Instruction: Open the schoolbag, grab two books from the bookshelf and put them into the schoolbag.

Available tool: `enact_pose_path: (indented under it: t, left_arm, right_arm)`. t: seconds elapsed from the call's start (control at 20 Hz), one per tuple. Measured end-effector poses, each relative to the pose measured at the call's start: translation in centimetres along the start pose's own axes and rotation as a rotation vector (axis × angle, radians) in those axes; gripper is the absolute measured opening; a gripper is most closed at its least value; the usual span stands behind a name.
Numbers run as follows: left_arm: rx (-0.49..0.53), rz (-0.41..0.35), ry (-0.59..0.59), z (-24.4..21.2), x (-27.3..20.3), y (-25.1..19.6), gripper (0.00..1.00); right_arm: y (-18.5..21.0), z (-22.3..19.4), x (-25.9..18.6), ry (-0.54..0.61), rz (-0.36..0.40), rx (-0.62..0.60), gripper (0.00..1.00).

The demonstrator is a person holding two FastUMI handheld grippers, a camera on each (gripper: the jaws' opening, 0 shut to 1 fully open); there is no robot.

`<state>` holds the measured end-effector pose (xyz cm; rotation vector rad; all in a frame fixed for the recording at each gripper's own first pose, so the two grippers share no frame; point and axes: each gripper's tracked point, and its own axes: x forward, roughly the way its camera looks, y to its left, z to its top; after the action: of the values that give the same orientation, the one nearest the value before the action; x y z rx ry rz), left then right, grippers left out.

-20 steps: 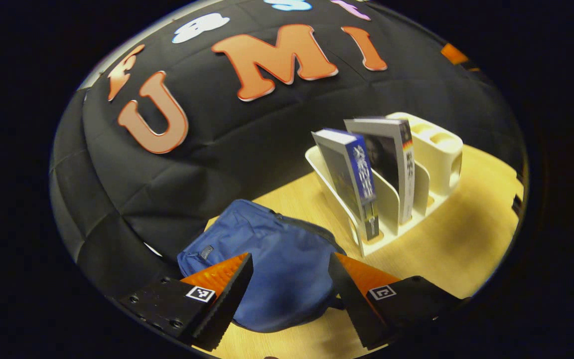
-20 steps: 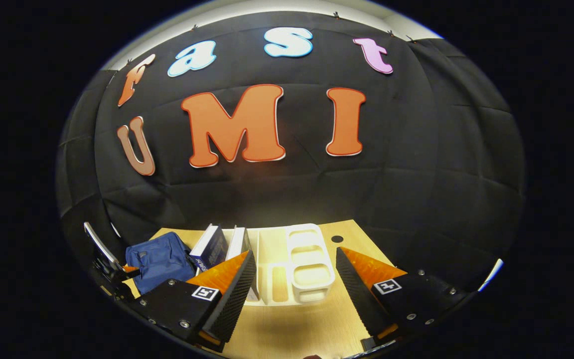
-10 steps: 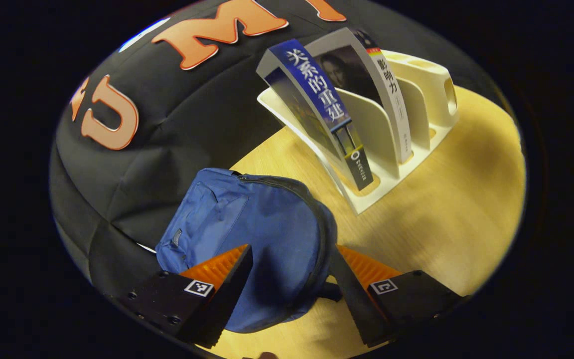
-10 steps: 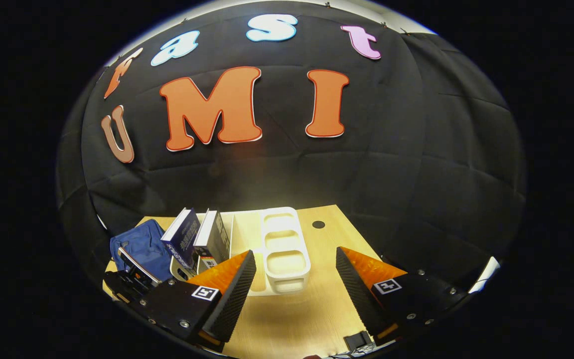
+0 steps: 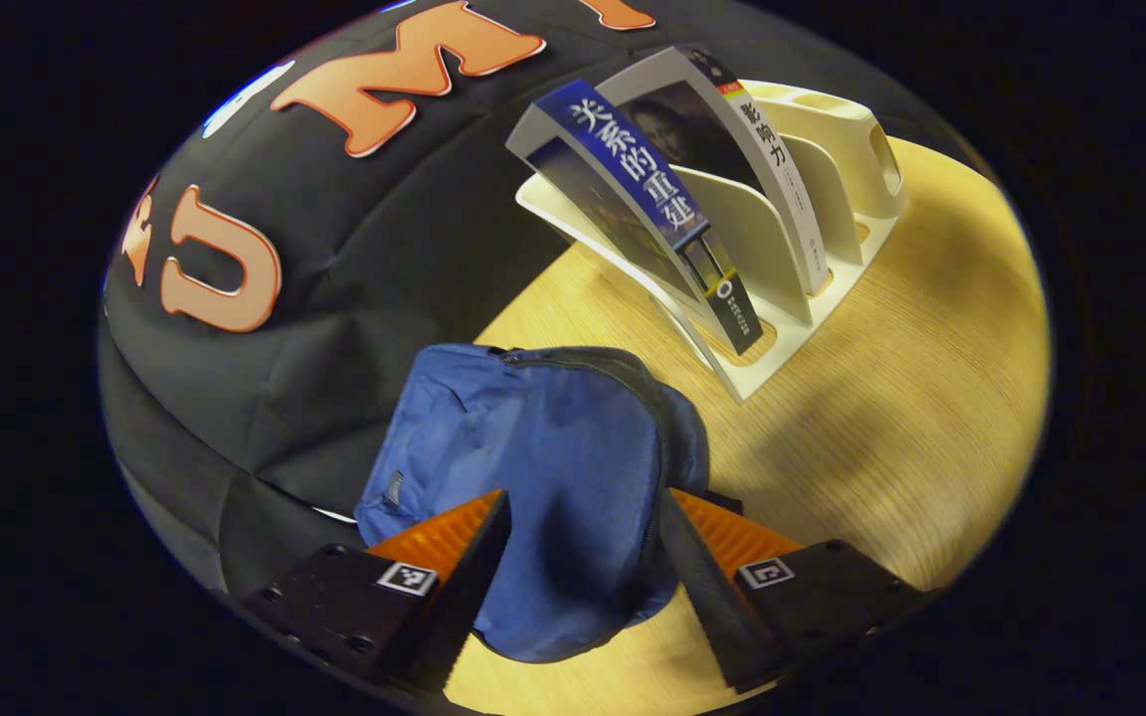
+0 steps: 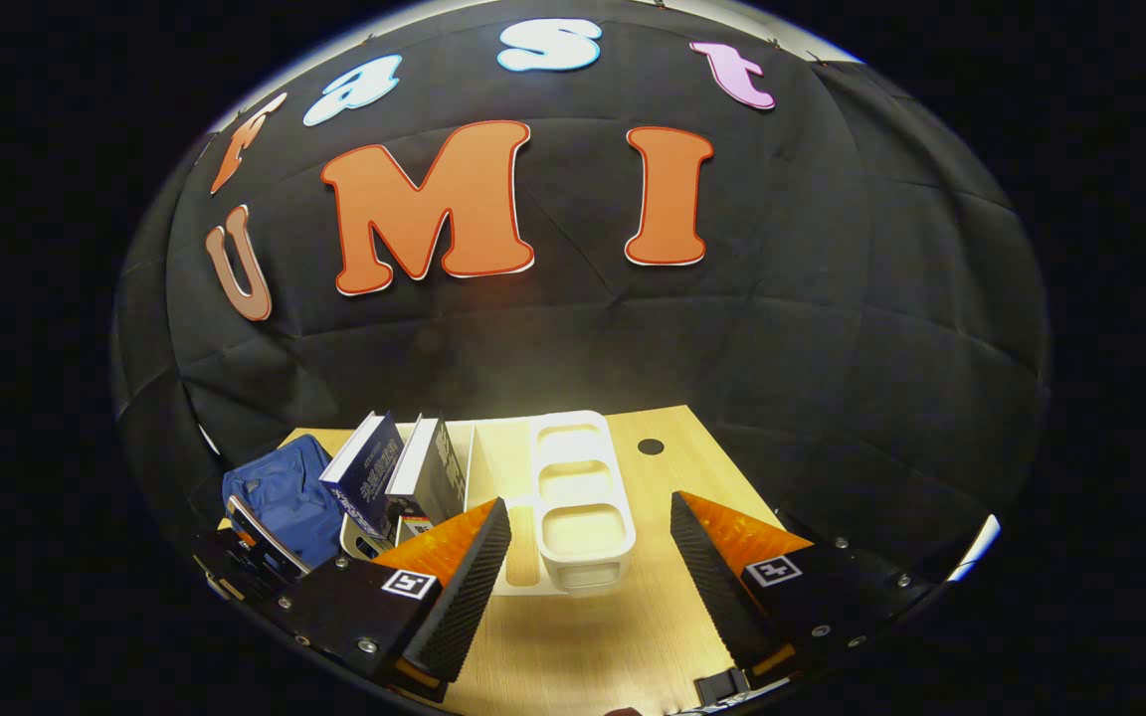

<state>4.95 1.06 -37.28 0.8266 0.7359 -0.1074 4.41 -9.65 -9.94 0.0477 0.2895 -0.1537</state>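
Note:
A blue schoolbag (image 5: 533, 467) lies zipped on the wooden table at the left, its zipper running along the top and right side. My left gripper (image 5: 583, 587) hovers open just over its near end, one finger on each side. Two books lean in the white bookshelf (image 5: 782, 328): a blue-spined book (image 5: 653, 199) in front and a white-spined book (image 5: 772, 169) behind it. My right gripper (image 6: 588, 587) stands open above the table, facing the bookshelf (image 6: 573, 497). In the right gripper view the schoolbag (image 6: 280, 497) and both books (image 6: 404, 477) sit at the left, with the left gripper's body (image 6: 255, 547) in front of the bag.
The bookshelf's far end holds several empty cream compartments (image 5: 842, 129). A small round hole (image 6: 651, 447) marks the table near the back edge. Bare wood (image 5: 911, 418) spreads to the right of the bag.
My left gripper has edged closer over the bag, which now sits a little higher and more central between its fingers. The right gripper view has shifted only slightly.

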Motion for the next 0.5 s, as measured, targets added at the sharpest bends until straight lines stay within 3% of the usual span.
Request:
enact_pose_path:
  t: [0.1, 0.15, 0.2, 0.25, 0.3, 0.5]
  left_arm:
    - [0.000, -0.009, 0.021, -0.33, 0.89, -0.45, 0.31]
    - [0.004, -0.011, 0.033, -0.48, 0.66, -0.62, 0.41]
    - [0.018, -0.004, 0.048, -0.57, 0.89, -0.56, 0.29]
    - [0.028, -0.004, 0.067, -0.88, 1.04, -0.51, 0.29]
    - [0.049, -0.025, 0.081, -1.02, 1.10, -0.93, 0.10]
    - [0.082, -0.060, 0.066, -0.43, 0.43, -0.22, 0.07]
  right_arm:
    - [-0.17, 0.13, 0.01, -0.001, -0.002, 0.005, 0.97]
    - [-0.34, 0.19, 0.06, -0.002, -0.006, 0.008, 0.97]
    - [-0.48, 0.14, 0.03, -0.001, -0.009, 0.010, 0.97]
    - [-0.68, 0.15, 0.06, -0.001, -0.012, 0.012, 0.97]
    - [-0.79, 0.12, 0.04, -0.002, -0.014, 0.013, 0.97]
    - [-0.91, 0.36, -0.19, -0.010, -0.003, 0.018, 0.97]
